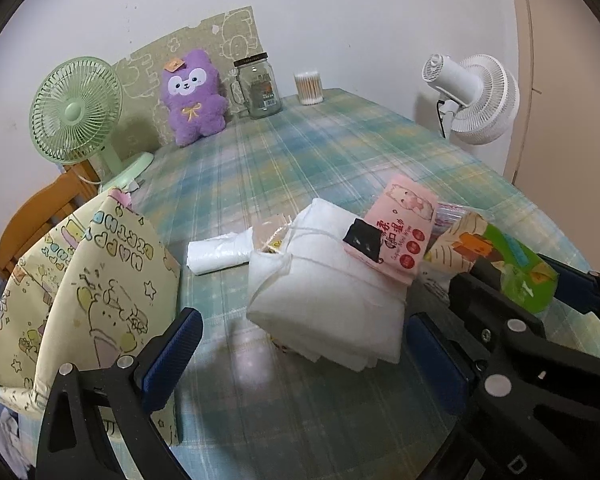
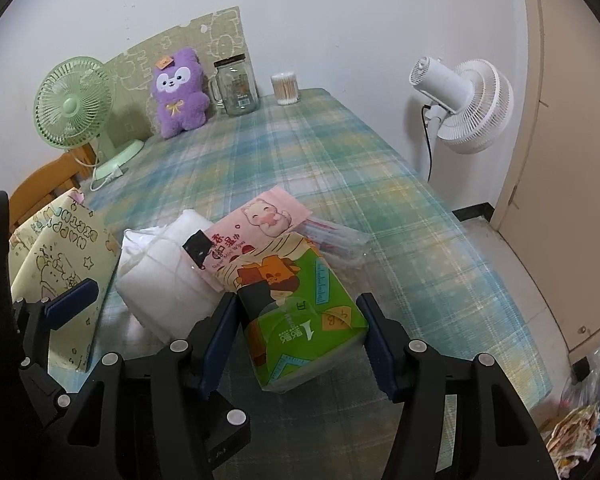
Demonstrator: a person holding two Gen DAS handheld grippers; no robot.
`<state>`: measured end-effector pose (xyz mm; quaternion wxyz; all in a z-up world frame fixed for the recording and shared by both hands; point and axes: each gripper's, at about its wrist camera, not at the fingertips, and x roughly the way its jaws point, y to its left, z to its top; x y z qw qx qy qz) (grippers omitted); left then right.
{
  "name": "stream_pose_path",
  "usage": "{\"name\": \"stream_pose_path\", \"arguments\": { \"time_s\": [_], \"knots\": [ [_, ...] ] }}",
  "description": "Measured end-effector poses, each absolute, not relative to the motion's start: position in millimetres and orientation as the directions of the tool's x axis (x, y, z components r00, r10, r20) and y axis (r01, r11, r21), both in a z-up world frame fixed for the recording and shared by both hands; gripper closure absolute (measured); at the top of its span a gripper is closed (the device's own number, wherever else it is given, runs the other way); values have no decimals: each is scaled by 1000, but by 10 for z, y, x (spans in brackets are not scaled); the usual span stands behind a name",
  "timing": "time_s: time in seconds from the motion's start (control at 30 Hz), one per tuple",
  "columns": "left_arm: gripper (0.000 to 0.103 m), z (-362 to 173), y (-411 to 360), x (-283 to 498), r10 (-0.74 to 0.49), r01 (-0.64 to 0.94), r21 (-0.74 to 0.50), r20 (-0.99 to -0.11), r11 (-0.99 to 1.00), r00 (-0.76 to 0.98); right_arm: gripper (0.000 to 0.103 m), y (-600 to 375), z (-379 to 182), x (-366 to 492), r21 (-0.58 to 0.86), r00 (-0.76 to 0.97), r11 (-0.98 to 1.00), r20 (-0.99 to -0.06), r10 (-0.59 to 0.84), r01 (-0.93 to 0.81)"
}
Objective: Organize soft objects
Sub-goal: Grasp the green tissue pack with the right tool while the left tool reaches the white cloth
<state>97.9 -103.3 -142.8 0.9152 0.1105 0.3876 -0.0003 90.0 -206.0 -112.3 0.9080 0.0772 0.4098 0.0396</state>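
Observation:
A green tissue pack [image 2: 300,316] lies on the plaid table between the pads of my right gripper [image 2: 300,344], whose jaws are wide apart on either side of it; contact is unclear. A pink wet-wipes pack [image 2: 256,232] leans on a white tied cloth bundle [image 2: 160,272]. In the left wrist view my left gripper [image 1: 304,356] is open and empty, just in front of the white bundle [image 1: 324,296]. The pink pack [image 1: 400,232] and green pack [image 1: 512,264] lie to its right. A yellow cartoon-print fabric bag [image 1: 80,288] stands at the left.
A purple plush [image 1: 192,96], glass jar [image 1: 258,88] and cotton-swab tub [image 1: 308,88] stand at the table's far edge. A green fan [image 1: 76,112] is far left, a white fan [image 1: 476,96] beside the table at right. A rolled plastic bag [image 1: 216,254] lies behind the bundle.

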Motion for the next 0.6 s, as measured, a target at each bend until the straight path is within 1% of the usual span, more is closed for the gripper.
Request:
{"name": "stream_pose_path", "arguments": {
  "time_s": [0.17,0.2,0.27,0.33,0.37,0.4,0.53,0.6],
  "knots": [
    [1,-1431,-1031,1044,97,65,199,-707,978,701,40,-2095,-1133,951,174,659,985,-742,125,8],
    [3,-1433,-1027,1064,90,66,187,-714,980,695,40,-2097,-1134,965,174,659,985,-742,124,10],
    [11,-1443,-1029,1091,77,75,175,-723,982,686,40,-2099,-1141,983,175,657,985,-744,124,12],
    [29,-1465,-1039,1105,66,87,169,-734,982,676,40,-2091,-1153,994,172,652,985,-748,125,9],
    [34,-1478,-1040,1111,56,95,159,-741,983,669,40,-2081,-1158,995,171,650,985,-749,125,8],
    [38,-1487,-1043,1114,50,99,154,-746,983,665,40,-2080,-1164,996,172,648,985,-751,127,6],
    [49,-1470,-1040,1071,52,97,160,-733,982,678,40,-2071,-1168,997,172,646,985,-753,129,4],
    [52,-1460,-1034,1049,49,99,158,-730,983,682,40,-2067,-1159,994,169,647,986,-752,128,2]
  ]
}}
